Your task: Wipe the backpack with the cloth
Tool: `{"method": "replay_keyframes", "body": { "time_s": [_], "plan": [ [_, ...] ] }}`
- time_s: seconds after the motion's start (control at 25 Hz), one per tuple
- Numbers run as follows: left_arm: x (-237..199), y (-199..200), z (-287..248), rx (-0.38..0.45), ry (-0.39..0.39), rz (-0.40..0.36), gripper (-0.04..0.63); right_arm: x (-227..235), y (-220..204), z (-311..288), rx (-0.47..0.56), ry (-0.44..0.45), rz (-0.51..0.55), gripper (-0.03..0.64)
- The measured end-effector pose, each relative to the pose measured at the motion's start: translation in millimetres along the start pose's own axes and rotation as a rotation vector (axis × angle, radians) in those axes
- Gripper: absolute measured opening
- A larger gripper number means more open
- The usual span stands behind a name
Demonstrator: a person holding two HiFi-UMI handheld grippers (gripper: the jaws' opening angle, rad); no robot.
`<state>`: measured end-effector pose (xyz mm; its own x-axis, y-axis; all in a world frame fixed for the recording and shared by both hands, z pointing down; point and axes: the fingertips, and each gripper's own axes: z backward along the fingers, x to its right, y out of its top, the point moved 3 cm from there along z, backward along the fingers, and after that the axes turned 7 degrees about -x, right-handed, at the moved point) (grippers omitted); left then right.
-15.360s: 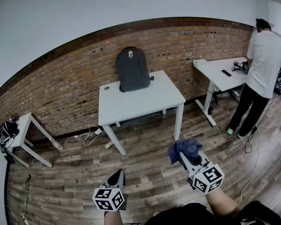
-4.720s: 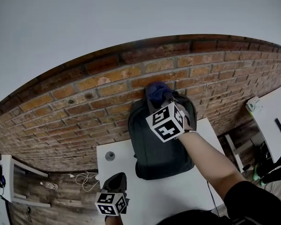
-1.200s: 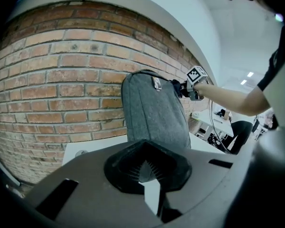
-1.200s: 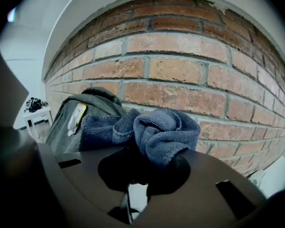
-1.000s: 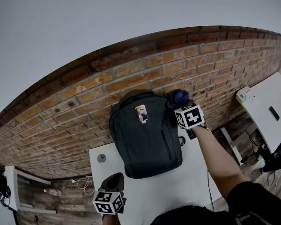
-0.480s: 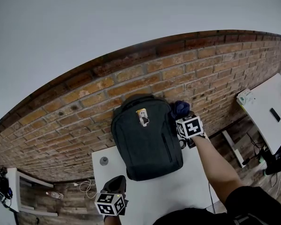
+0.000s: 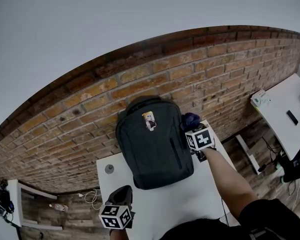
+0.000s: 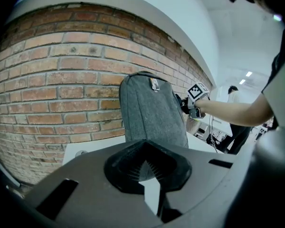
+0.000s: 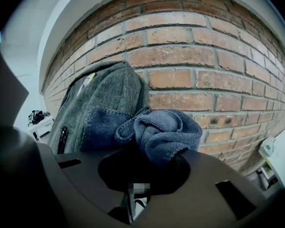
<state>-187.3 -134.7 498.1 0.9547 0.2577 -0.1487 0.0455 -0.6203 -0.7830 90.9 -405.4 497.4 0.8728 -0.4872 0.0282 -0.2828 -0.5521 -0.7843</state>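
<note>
A dark grey backpack [image 7: 152,141] stands upright on a white table [image 7: 190,199], leaning against the brick wall. The right gripper [image 7: 192,129] is shut on a bunched blue cloth [image 7: 190,120], pressed to the pack's right side near mid height. In the right gripper view the cloth [image 9: 152,132] lies against the grey fabric of the backpack [image 9: 102,103]. The left gripper [image 7: 121,198] hangs low over the table's front left, away from the pack. Its jaws stand nearly closed with nothing between them, the left gripper [image 8: 145,167] pointing at the backpack [image 8: 152,115].
The brick wall [image 7: 90,119] rises directly behind the table. A small round grommet [image 7: 109,169] sits in the table's left part. A second white desk [image 7: 285,121] with a phone and a box stands at the right. A small table [image 7: 12,204] is at the far left.
The right gripper and the cloth have slid down the backpack's right side from near its top corner. The left gripper has stayed put.
</note>
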Motion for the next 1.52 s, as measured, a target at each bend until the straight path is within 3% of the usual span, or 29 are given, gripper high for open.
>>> {"method": "replay_keyframes", "body": {
  "time_s": [0.4, 0.8, 1.0, 1.52],
  "plan": [
    [2, -1, 5, 0.001, -0.001, -0.001, -0.006, -3, -32, -4, -0.051, 0.027, -0.021, 0.035],
    [14, -7, 4, -0.008, -0.024, -0.009, -0.006, -9, -75, -6, -0.131, 0.018, 0.041, 0.035],
    [17, -10, 5, -0.008, -0.028, -0.012, -0.006, -12, -103, -6, -0.191, 0.061, 0.024, 0.035],
    [25, -7, 5, -0.001, -0.049, -0.027, -0.006, -23, -185, 3, -0.364, 0.071, 0.087, 0.035]
  ]
}}
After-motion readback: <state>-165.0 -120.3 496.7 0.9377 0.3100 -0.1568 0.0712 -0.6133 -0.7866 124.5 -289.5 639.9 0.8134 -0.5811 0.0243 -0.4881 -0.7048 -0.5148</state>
